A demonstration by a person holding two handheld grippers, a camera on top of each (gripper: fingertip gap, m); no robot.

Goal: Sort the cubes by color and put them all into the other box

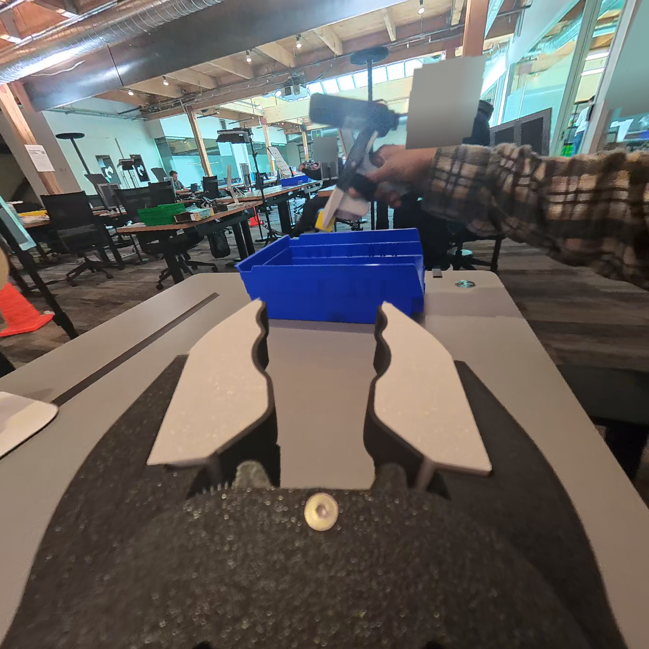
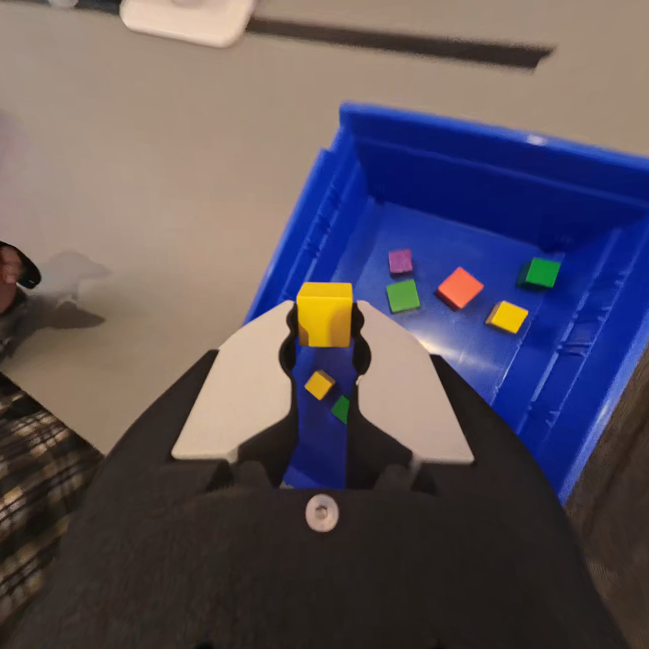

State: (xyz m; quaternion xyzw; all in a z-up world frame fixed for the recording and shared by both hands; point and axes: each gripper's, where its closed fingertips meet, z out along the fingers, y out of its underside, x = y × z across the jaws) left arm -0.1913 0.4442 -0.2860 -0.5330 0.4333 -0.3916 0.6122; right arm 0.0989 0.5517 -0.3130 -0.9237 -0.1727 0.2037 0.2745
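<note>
My right gripper [image 2: 323, 310] is shut on a yellow cube [image 2: 323, 316] and holds it above the near-left rim of a blue box [image 2: 491, 165]. Several cubes lie on the box floor: a purple one [image 2: 400, 261], two green ones [image 2: 402, 295] [image 2: 540, 273], an orange one [image 2: 460, 288], a yellow one [image 2: 507, 316], and between my fingers another yellow [image 2: 319, 384] and a green [image 2: 341, 409]. In the left wrist view, my left gripper [image 1: 321, 309] is open and empty, low over the table before the blue box [image 1: 333, 288]. The right gripper [image 1: 330, 219] with the yellow cube [image 1: 321, 222] hangs above the box's far side.
The grey table [image 1: 316, 386] has a dark slot [image 1: 140, 347] on the left and a white flat object [image 2: 186, 21] near its edge. A plaid sleeve [image 1: 526, 196] reaches in from the right. Office desks, chairs and an orange cone [image 1: 17, 309] stand beyond the table.
</note>
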